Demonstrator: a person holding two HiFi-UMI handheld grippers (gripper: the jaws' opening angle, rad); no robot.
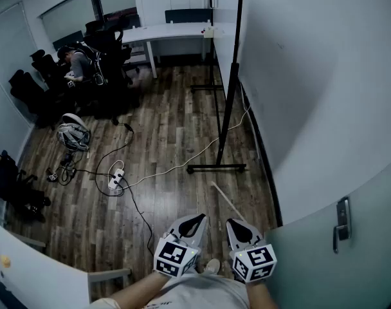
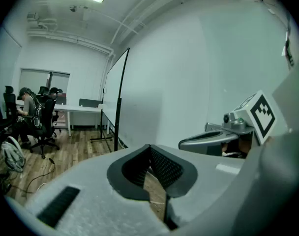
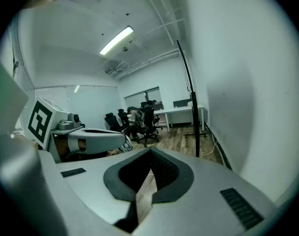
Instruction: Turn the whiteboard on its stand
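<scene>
The whiteboard (image 1: pixel 226 40) stands edge-on in its black frame, close along the white wall, with one foot bar (image 1: pixel 215 168) on the wood floor ahead of me. In the left gripper view the whiteboard (image 2: pixel 113 85) shows at mid-distance, and in the right gripper view only its black post (image 3: pixel 191 107) is plain. My left gripper (image 1: pixel 197 219) and right gripper (image 1: pixel 235 224) hang side by side low in front of me, well short of the stand. The jaws of the left gripper (image 2: pixel 149 146) and of the right gripper (image 3: pixel 150 150) meet at the tips with nothing between them.
A power strip (image 1: pixel 115 175) with trailing cables and a helmet (image 1: pixel 73 134) lie on the floor at left. A person (image 1: pixel 78 63) sits among office chairs near a white desk (image 1: pixel 173 32). A door with a handle (image 1: pixel 341 223) is close at right.
</scene>
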